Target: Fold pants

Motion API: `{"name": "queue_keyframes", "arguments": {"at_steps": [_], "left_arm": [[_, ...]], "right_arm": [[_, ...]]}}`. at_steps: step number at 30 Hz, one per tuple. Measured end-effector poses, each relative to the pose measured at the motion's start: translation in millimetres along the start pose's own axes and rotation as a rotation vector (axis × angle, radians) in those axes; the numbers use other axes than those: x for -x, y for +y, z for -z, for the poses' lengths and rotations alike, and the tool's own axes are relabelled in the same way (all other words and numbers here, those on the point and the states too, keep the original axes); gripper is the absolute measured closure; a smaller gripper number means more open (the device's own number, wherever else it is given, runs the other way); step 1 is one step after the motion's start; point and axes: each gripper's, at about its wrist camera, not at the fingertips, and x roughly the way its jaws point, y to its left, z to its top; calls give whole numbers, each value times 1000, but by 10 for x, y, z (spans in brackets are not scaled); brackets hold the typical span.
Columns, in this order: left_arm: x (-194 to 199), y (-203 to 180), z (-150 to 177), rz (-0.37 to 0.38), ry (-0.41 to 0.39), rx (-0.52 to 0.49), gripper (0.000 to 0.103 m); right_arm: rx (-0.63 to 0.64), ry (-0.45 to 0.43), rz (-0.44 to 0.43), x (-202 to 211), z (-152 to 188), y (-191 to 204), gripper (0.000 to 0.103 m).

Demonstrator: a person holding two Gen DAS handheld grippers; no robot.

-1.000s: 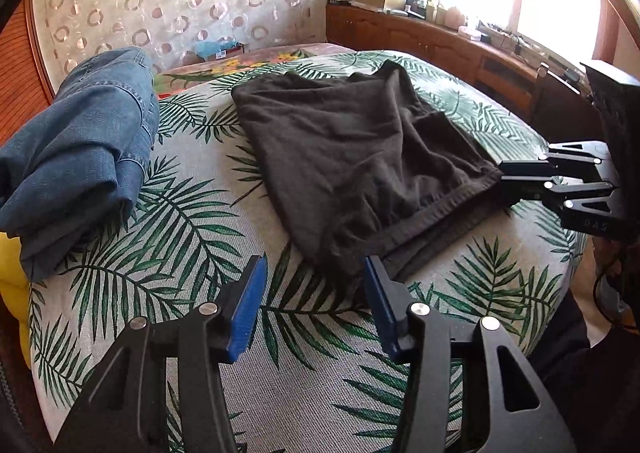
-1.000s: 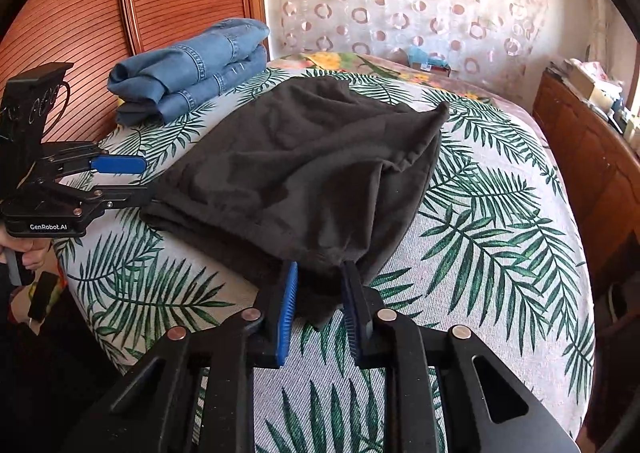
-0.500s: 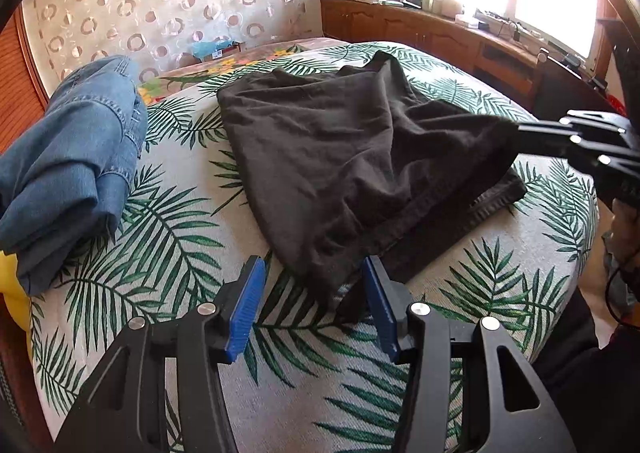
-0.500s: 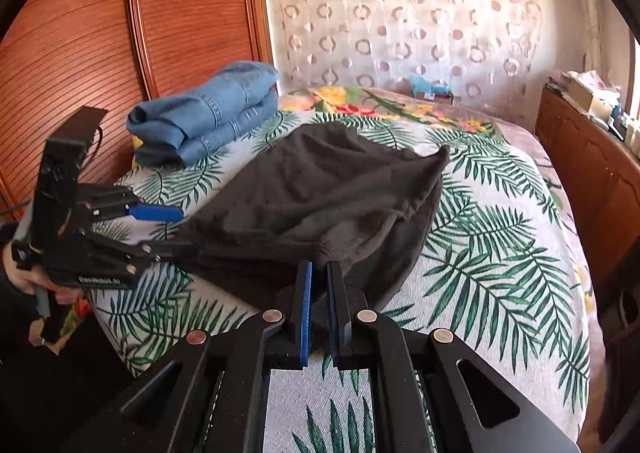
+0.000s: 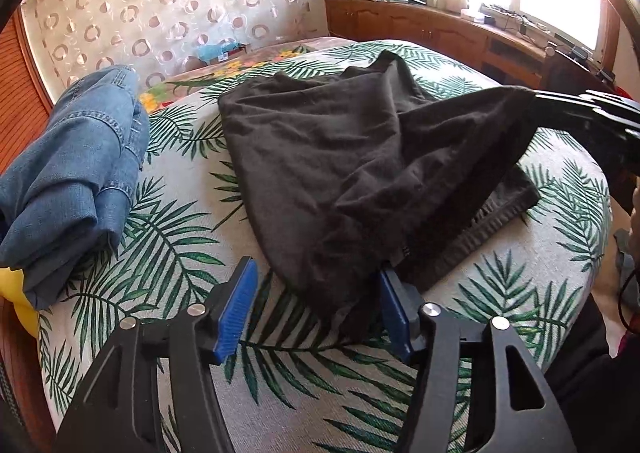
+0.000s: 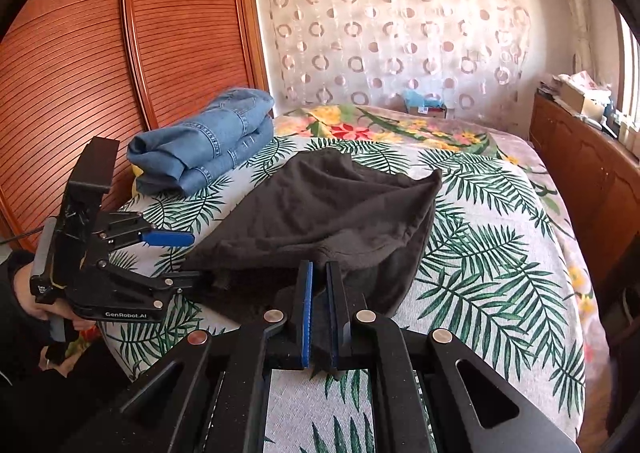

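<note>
Black pants (image 5: 340, 157) lie on a palm-leaf bedspread (image 5: 160, 237), also in the right wrist view (image 6: 320, 209). My right gripper (image 6: 319, 273) is shut on the near edge of the pants and holds it lifted off the bed; it shows at the right of the left wrist view (image 5: 538, 99). My left gripper (image 5: 316, 285) is open, its blue pads either side of the pants' near corner, with the cloth against the right pad. It also shows in the right wrist view (image 6: 188, 257).
Folded blue jeans (image 5: 76, 173) lie at the left by the wooden headboard (image 6: 80, 65). A wooden dresser (image 5: 440, 33) with clutter runs under the window on the right. A patterned curtain hangs behind the bed.
My right gripper closed on the pants' edge and lifted it up off the bed. My left gripper stayed open and moved in around the near corner.
</note>
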Motion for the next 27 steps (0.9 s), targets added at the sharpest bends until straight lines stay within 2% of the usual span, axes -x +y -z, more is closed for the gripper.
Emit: {"name": "queue_keyframes", "arguments": {"at_steps": [2,3,4,5,8,9,12,15,20,27], "left_arm": [[2,28,11,-13,-11,8,46],[21,41,25,-2,-20,16,55],[44,54,36,14,-28,27,58],[72,63,44,25,-38,36,66],[187,65,66,34,-77,50,74],[229,68,68,43,-92,57,82],[299,77,67,53,-119,65,93],[340,62,71,52,-132,58,99],[471,27,115,57,-159,58,100],[414,-23,204,51,-118,45,100]], "right_arm": [[1,1,0,0,13,-18,97],[-1,3,0,1,23,-27,97],[-2,7,1,7,38,-33,97],[-2,12,1,1,51,-41,97],[-3,31,2,-21,88,-61,97],[-4,35,0,-23,98,-61,97],[-10,41,-10,-22,117,-64,97],[-9,44,-5,-18,131,-61,97],[-18,56,5,-30,171,-108,98],[-45,88,-16,-110,246,-144,99]]}}
